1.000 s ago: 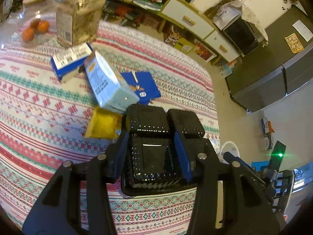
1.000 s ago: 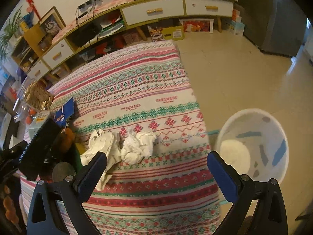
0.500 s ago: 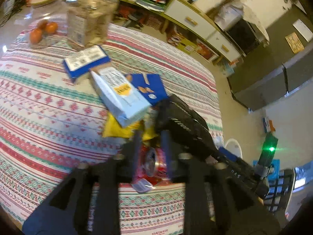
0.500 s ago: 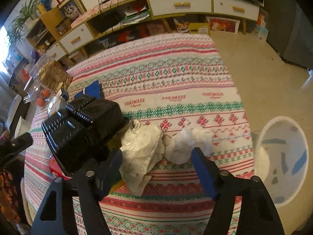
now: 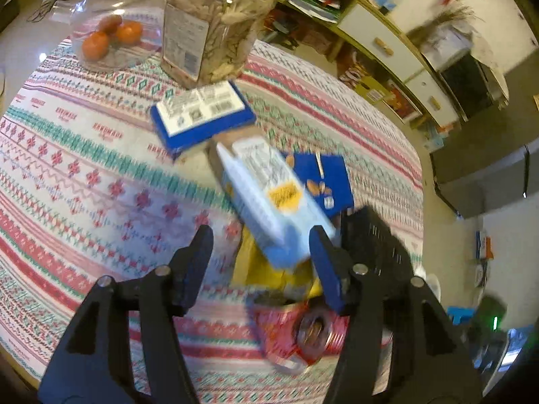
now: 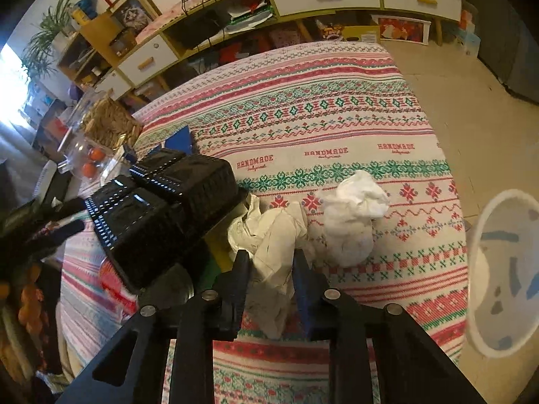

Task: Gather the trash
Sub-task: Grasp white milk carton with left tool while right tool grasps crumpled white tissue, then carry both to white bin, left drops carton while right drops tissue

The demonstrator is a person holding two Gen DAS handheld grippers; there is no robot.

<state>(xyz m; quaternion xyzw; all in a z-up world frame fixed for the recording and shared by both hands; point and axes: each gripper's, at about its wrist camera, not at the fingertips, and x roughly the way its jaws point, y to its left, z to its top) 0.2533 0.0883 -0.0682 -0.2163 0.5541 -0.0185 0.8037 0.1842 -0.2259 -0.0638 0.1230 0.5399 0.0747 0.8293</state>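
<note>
My right gripper (image 6: 271, 266) was closed on a crumpled off-white paper wad (image 6: 273, 232), its creased folds bunched between my two fingers and spilling down past them onto the patterned tablecloth (image 6: 303, 101). A second, whiter tissue ball (image 6: 350, 215) lay just beside it on the cloth, touching or nearly touching the first. Off the table's edge, down on the floor, stood the white bin (image 6: 505, 269), with blue and grey scraps inside.

My left gripper (image 5: 261, 252) hung with its jaws spread wide and nothing between them, above a heap of rubbish. The view was smeared by motion. A pale blue carton (image 5: 269, 202) lay tilted across the heap, its near end between my fingertips' line of sight and a yellow wrapper (image 5: 249, 266) underneath. A crushed red can (image 5: 303, 330) lay nearest me. A black plastic tray (image 6: 161, 215) lay tipped over the heap's right side, close against my right finger in the left view, and it crowded the paper wad in the right view.

Farther back sat a blue-and-white box (image 5: 202, 118), a flat dark blue packet (image 5: 320, 178), a clear jar of dried slices (image 5: 209, 23), and a glass container with oranges (image 5: 114, 33).
</note>
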